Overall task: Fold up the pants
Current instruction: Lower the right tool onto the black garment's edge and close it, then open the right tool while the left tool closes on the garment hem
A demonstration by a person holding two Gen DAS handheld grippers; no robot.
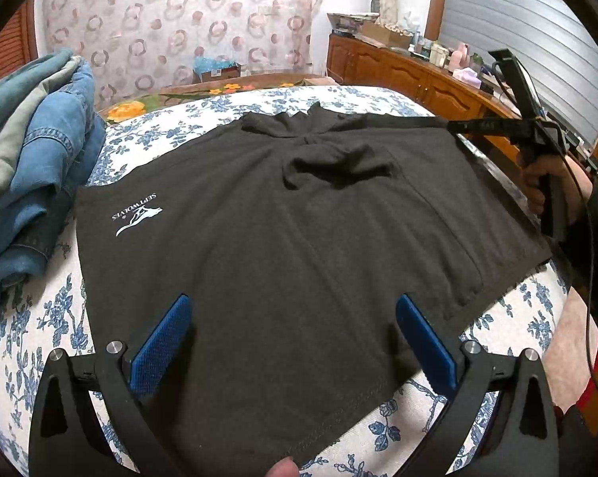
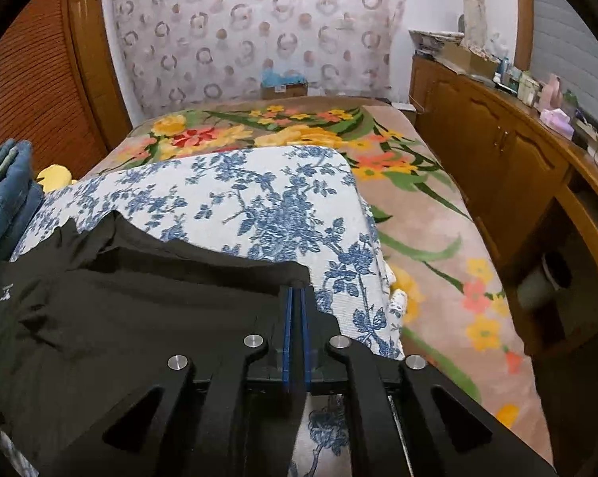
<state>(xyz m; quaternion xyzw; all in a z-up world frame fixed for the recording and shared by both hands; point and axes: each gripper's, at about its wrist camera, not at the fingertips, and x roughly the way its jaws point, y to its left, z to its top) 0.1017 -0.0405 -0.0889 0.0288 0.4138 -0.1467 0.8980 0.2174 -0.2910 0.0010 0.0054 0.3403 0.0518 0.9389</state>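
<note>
Floral bed (image 1: pixel 227 119), one black pants (image 1: pixel 279 218), two grippers (image 1: pixel 293 330)

From my left wrist view, the jeans pile (image 1: pixel 32 151) runs off the left edge. The right tool's (image 1: pixel 454 125) tips are too dark against the pants (image 1: pixel 279 238) to separate. Small items on the wooden cabinet (image 2: pixel 498 139) blur together.

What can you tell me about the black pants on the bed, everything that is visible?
The black pants look like soft knit cloth and lie spread mostly flat on the blue-flowered bedcover, bunched into wrinkles near the middle. A small white logo with letters sits near one side, and a stitched hem shows at the near edge. The right gripper is shut on one corner; the left gripper is open above the near edge.
</note>
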